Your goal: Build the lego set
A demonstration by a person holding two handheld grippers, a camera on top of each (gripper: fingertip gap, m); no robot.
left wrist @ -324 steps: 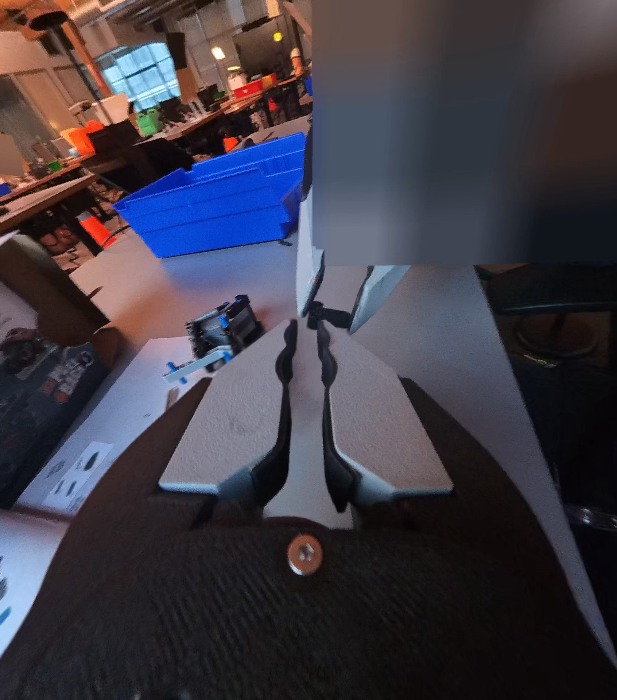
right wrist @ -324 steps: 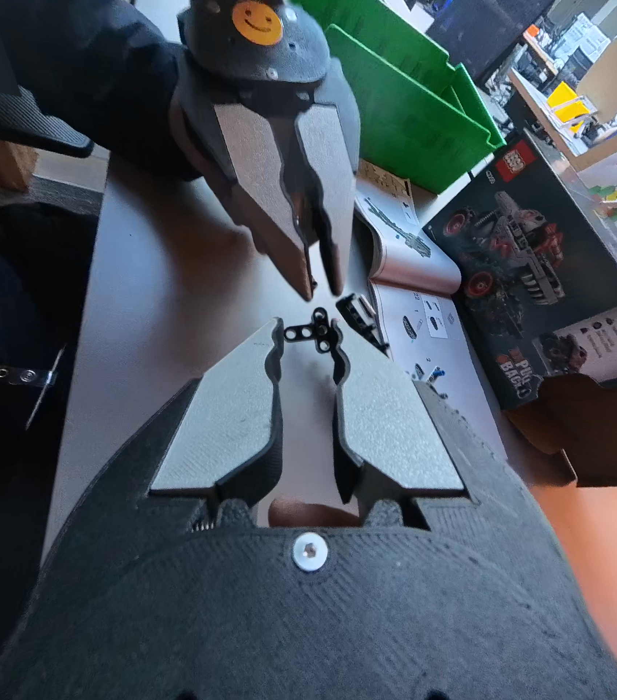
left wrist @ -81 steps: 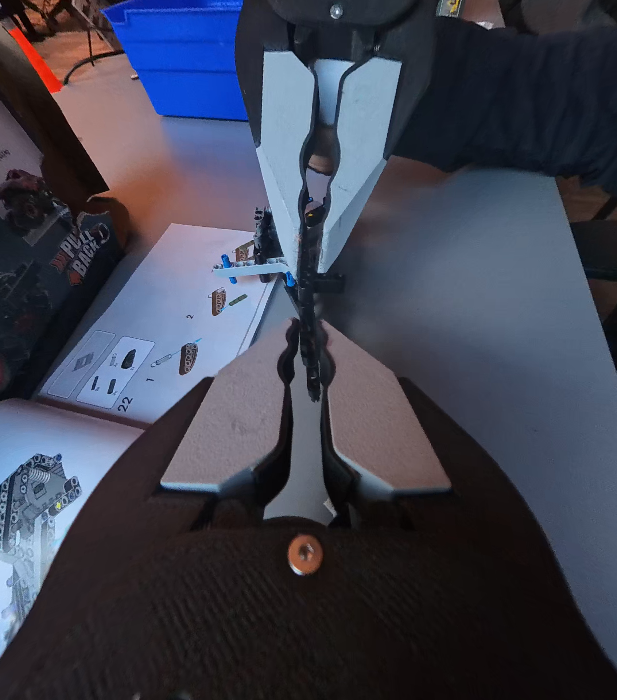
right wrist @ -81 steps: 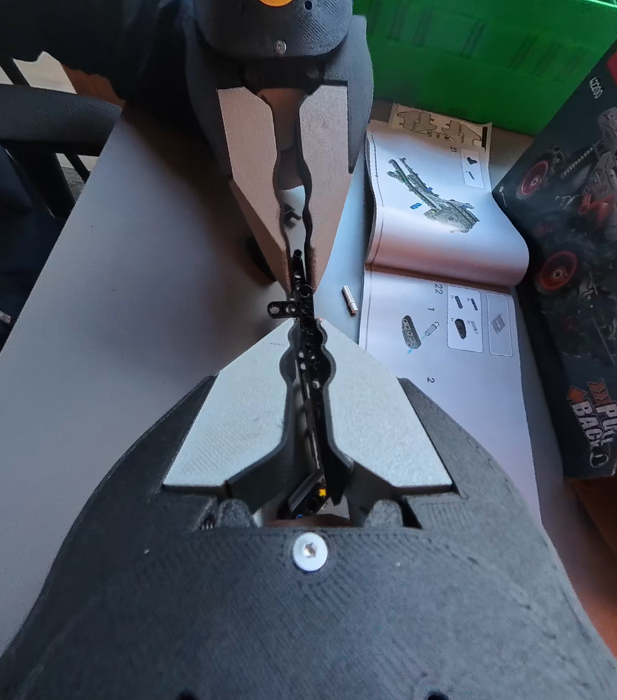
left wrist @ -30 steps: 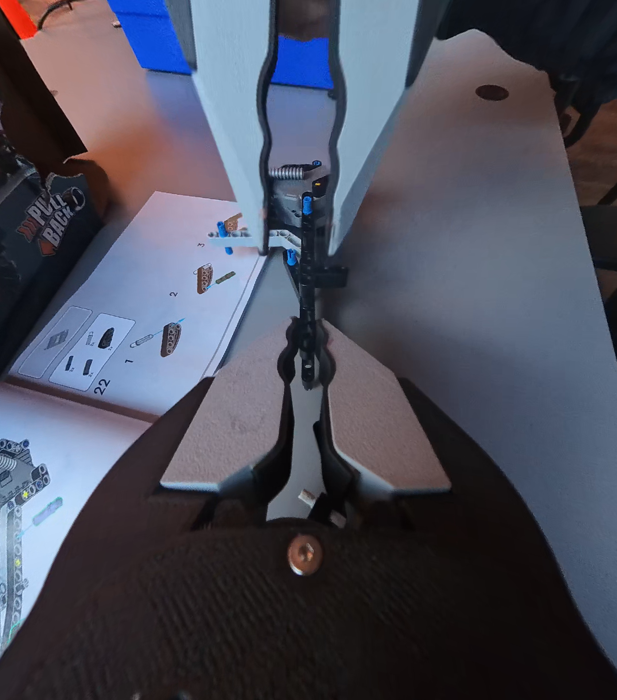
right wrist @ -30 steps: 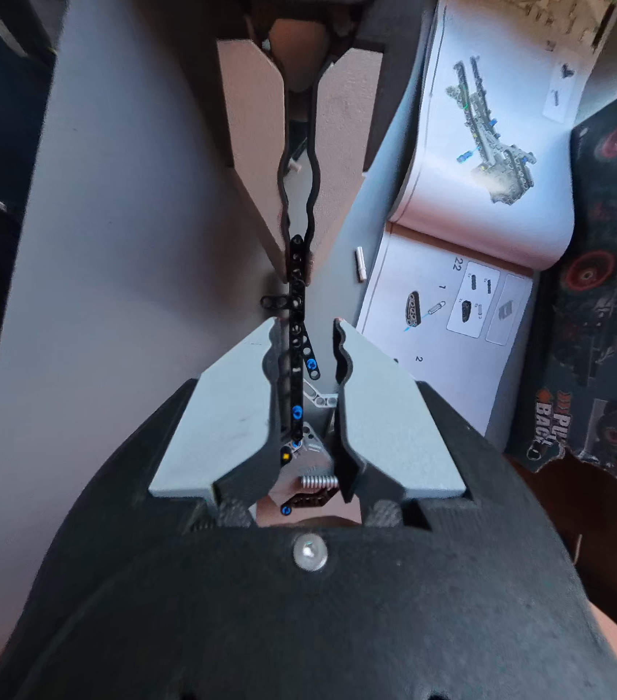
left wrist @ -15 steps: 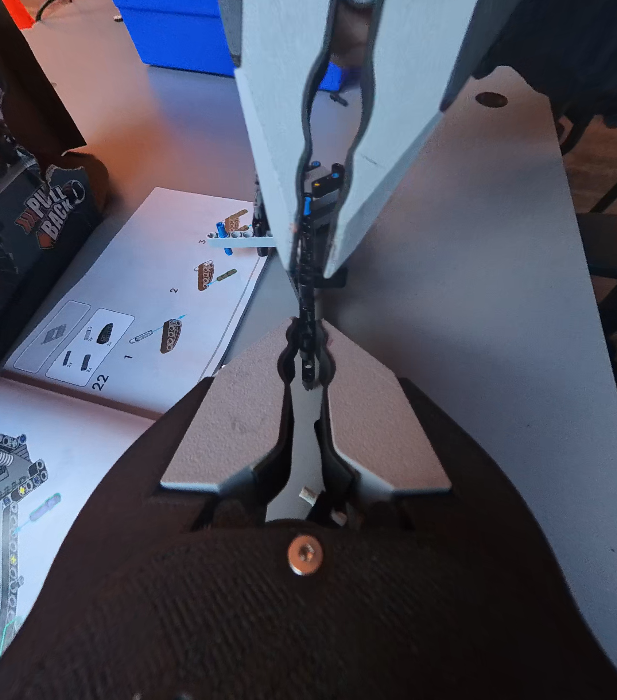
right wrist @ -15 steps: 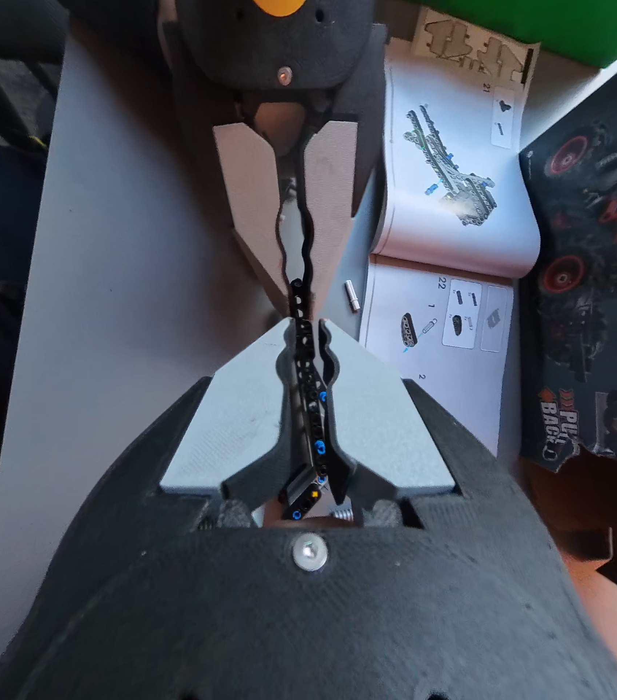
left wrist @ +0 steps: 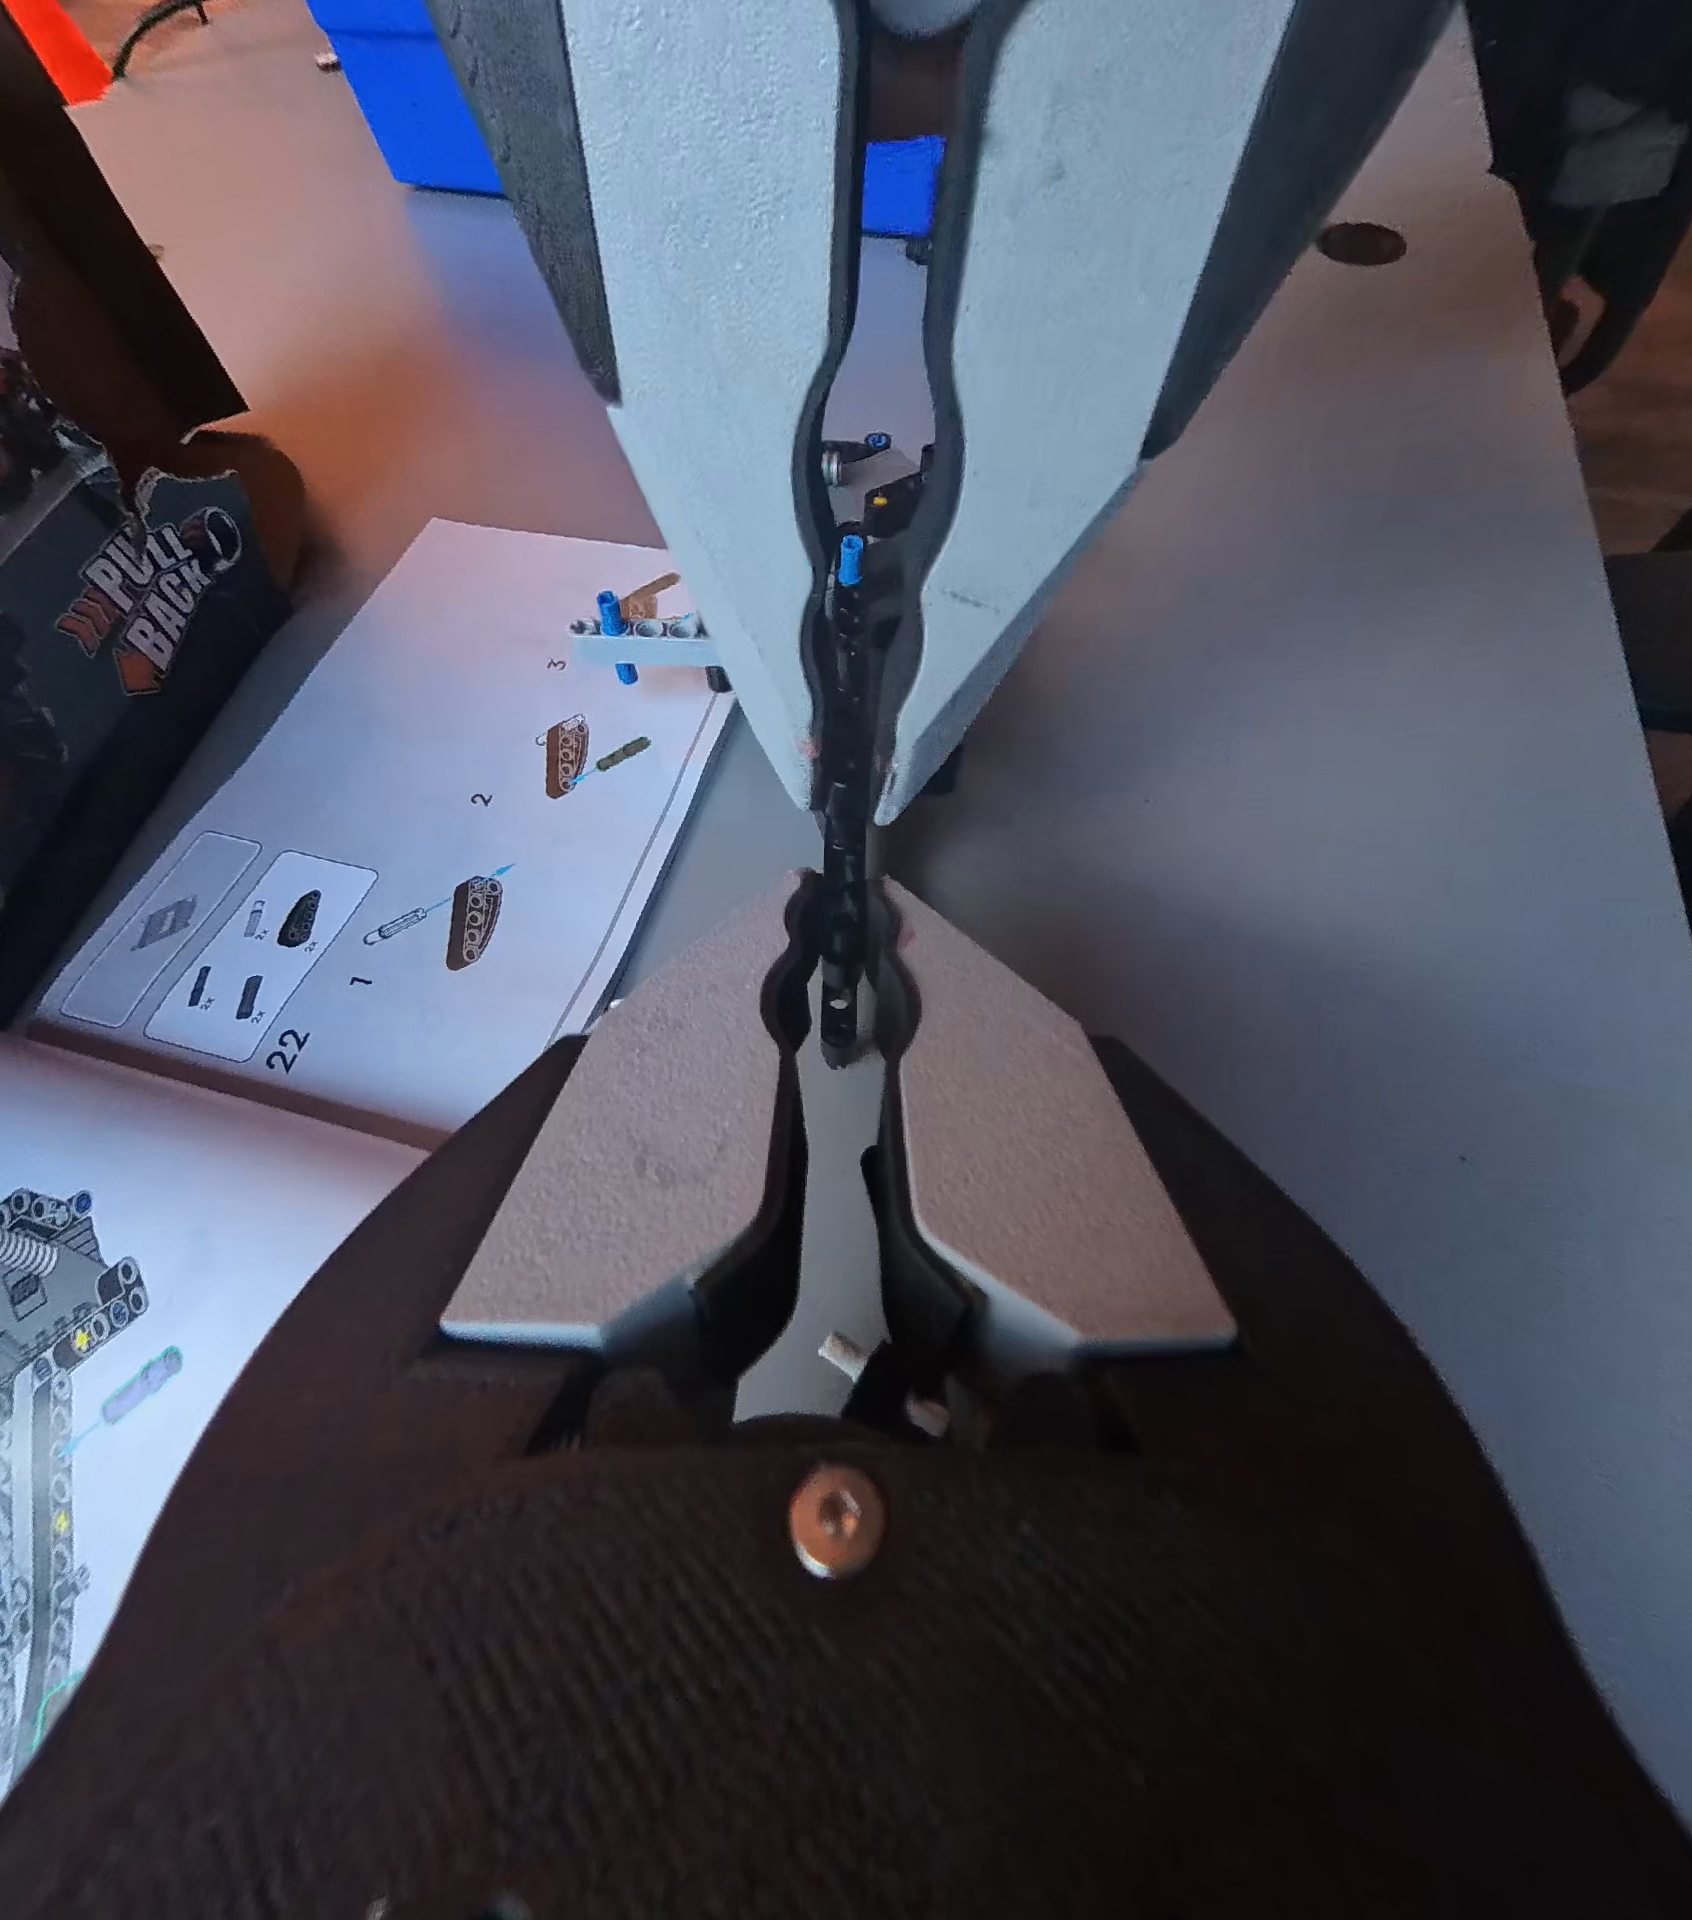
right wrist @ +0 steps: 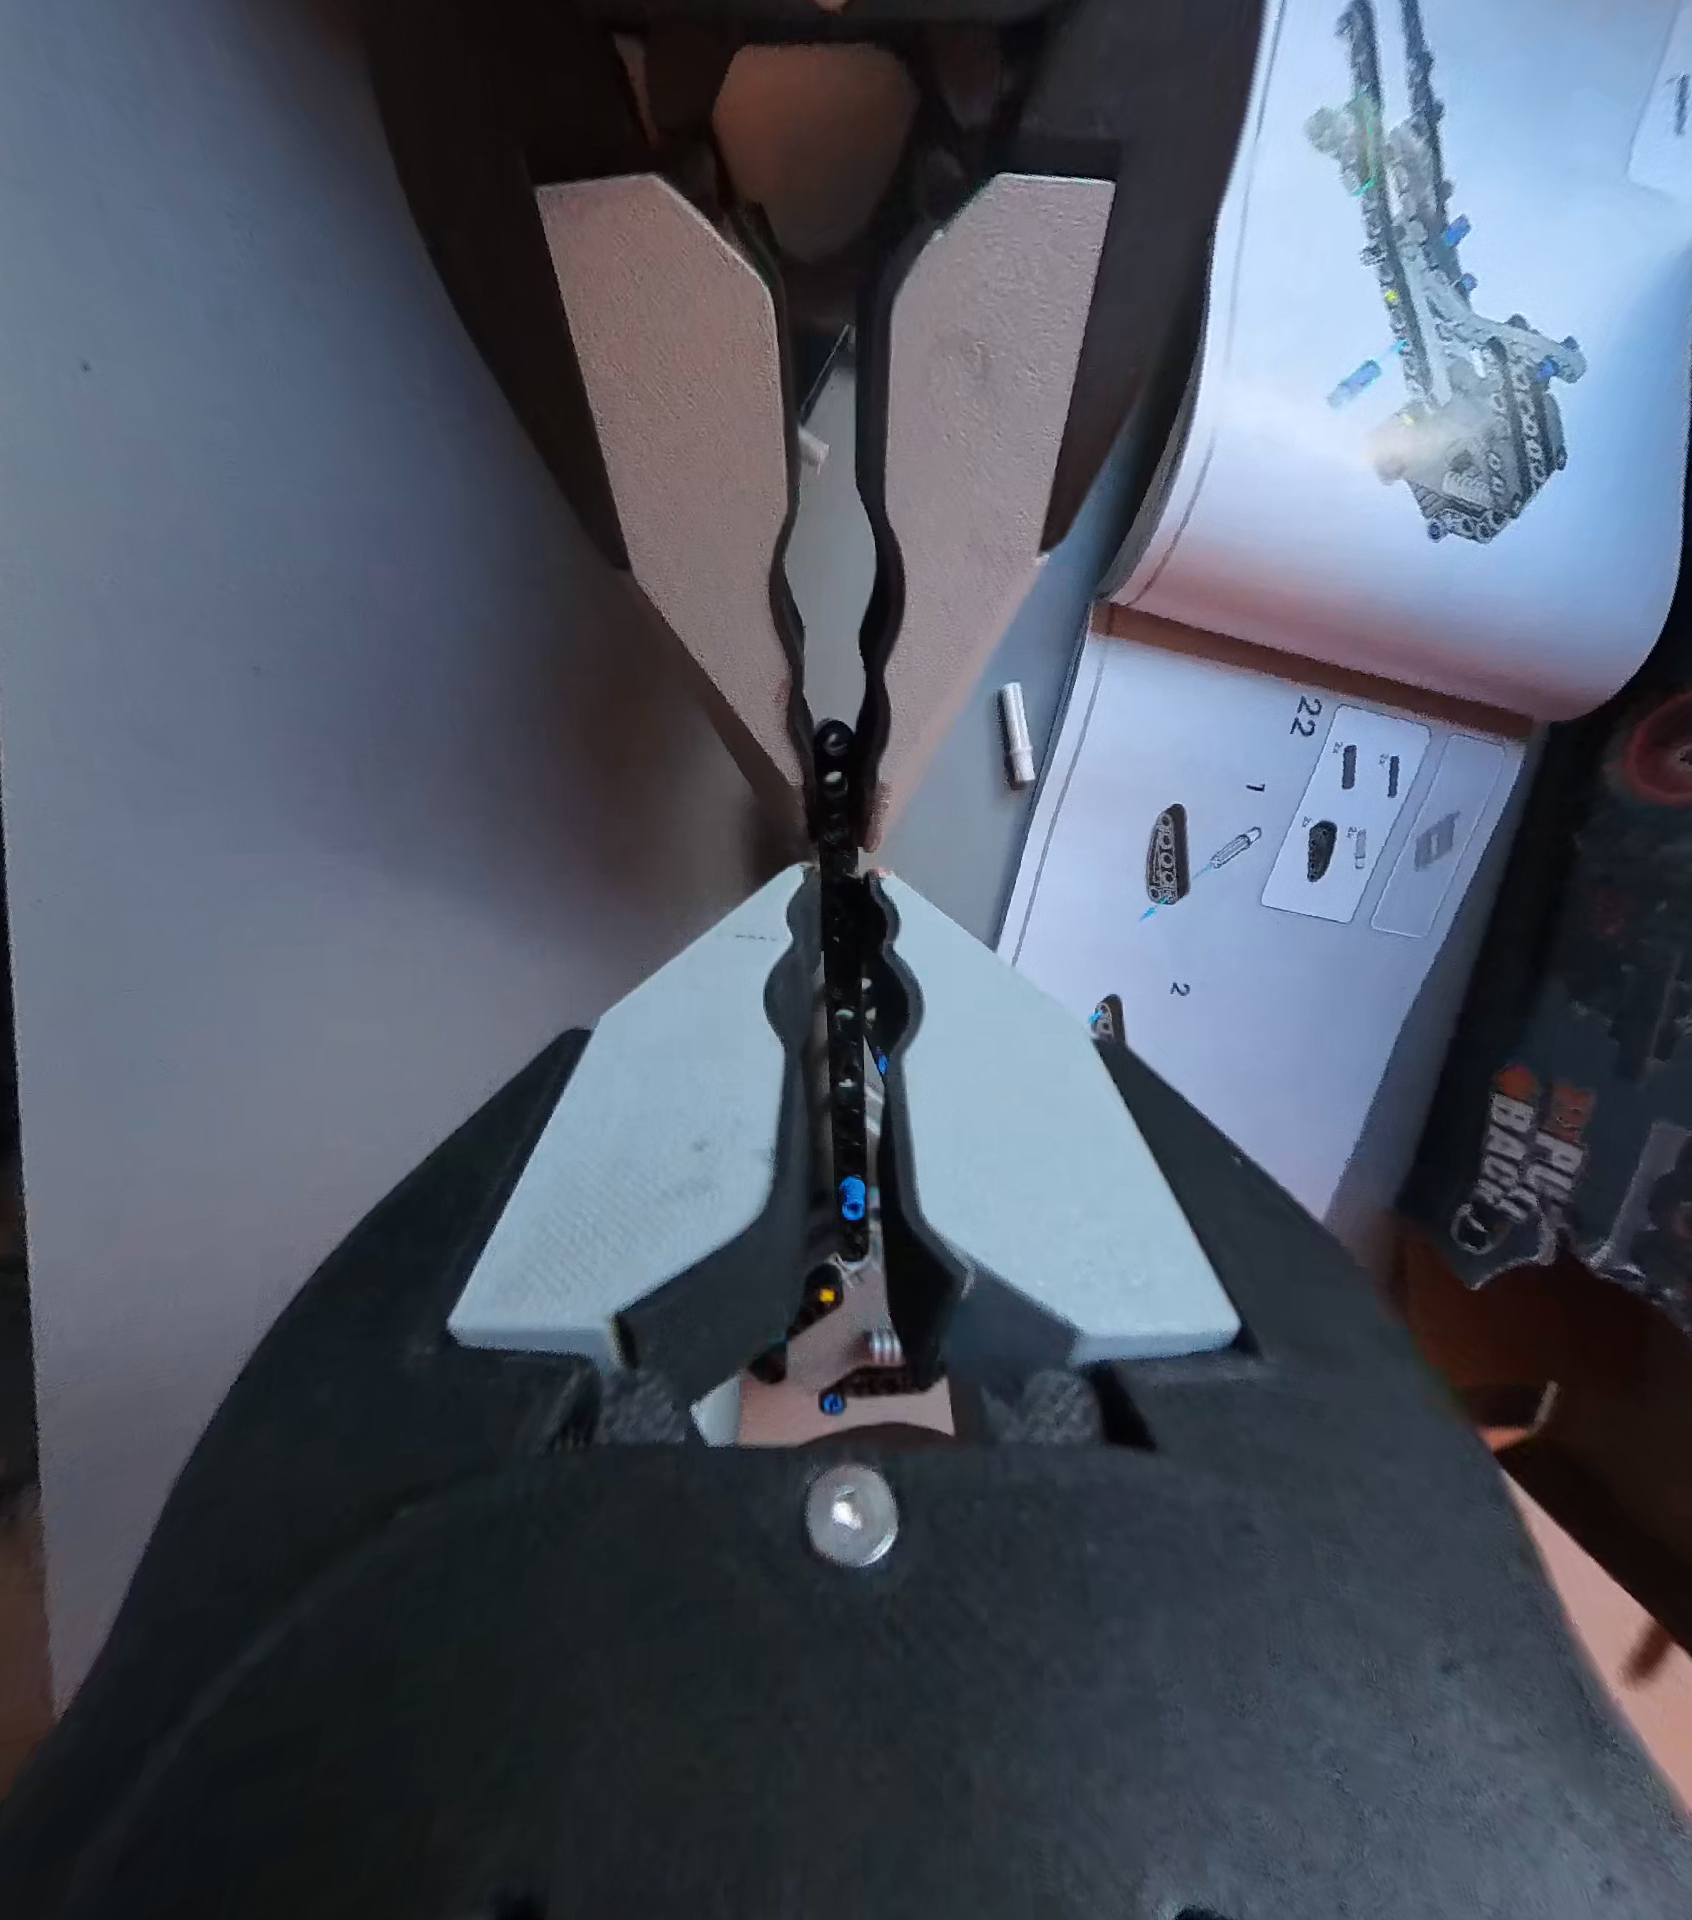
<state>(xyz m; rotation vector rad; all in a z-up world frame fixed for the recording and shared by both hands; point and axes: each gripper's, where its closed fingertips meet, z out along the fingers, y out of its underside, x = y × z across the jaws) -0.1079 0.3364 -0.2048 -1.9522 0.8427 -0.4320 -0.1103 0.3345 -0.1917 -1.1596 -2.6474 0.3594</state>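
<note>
A long black Lego beam (left wrist: 838, 997) with holes runs between my two grippers above the grey table (left wrist: 1289, 935). My left gripper (left wrist: 842, 896) is shut on its near end. My right gripper (left wrist: 842, 805) comes in from the opposite side, tip to tip, shut on the rest of the beam. In the right wrist view the beam (right wrist: 834, 769) runs down between the right gripper (right wrist: 840, 878) fingers, with a blue pin (right wrist: 852, 1195) and a small spring assembly (right wrist: 873, 1351) at its base. The left gripper (right wrist: 837, 826) pinches the far end.
An open instruction booklet (left wrist: 385, 831) lies left of the grippers, with a light grey beam with blue pins (left wrist: 634, 644) on it. A dark set box (left wrist: 11, 623) stands beyond it. A small white pin (right wrist: 1015, 732) lies on the table by the booklet (right wrist: 1237, 831). A blue bin (left wrist: 406, 94) stands at the back. The tips of both grippers are at nearly the same place. It is some 6 centimeters from my left tips to the small white pin (right wrist: 1015, 732).
A second ago my right gripper was open around the assembly; it has shut on the beam. It has since straightened and moved in until its tips nearly meet my left gripper's.
</note>
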